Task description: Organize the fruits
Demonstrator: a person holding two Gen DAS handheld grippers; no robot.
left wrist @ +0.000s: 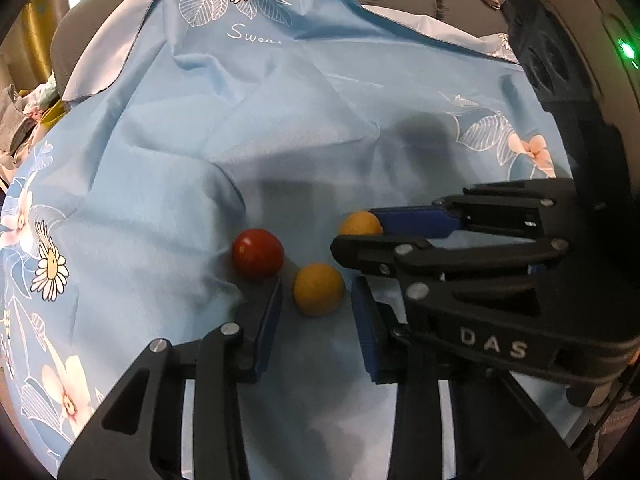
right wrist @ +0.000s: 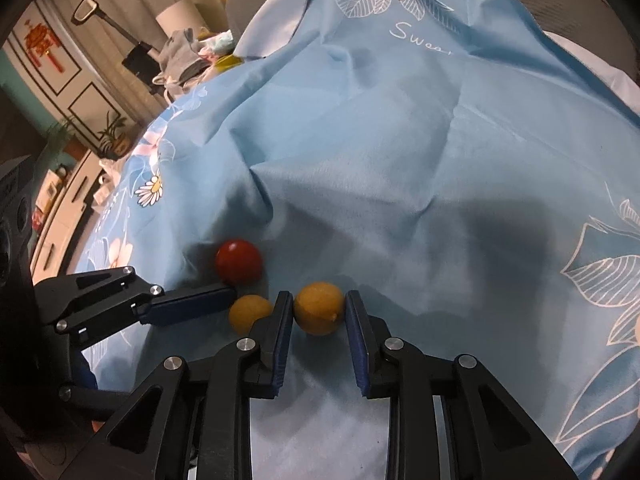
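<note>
1. Three fruits are seen in the left wrist view on a rumpled blue cloth (left wrist: 280, 120). The first yellow fruit (left wrist: 318, 289) lies between the tips of the left gripper (left wrist: 316, 320). The jaws are narrowly open and slivers of cloth show on both sides, so nothing is held yet.
2. If the jaws are closed this far out on the tips, the round fruit may be squeezed forward and rolled away.
3. The red fruit (left wrist: 258, 253) sits at 10 o'clock of the first yellow fruit, just beside the left finger's tip, and may be nudged off down the fold.
4. The right gripper (left wrist: 360, 236) enters from 3 o'clock, with the second yellow fruit (left wrist: 360, 223) between its fingers. Its lower finger lies close to the left gripper, so a collision is likely if both are lifted together.
5. In the right wrist view, the right gripper's jaws are closed on the second yellow fruit, with both pads touching its sides.
6. The grip sits near the pad tips, so a slip on lifting is possible.
7. The first yellow fruit rests at 9 o'clock, against the outside of the right gripper's left finger, and may be dragged along.
</note>
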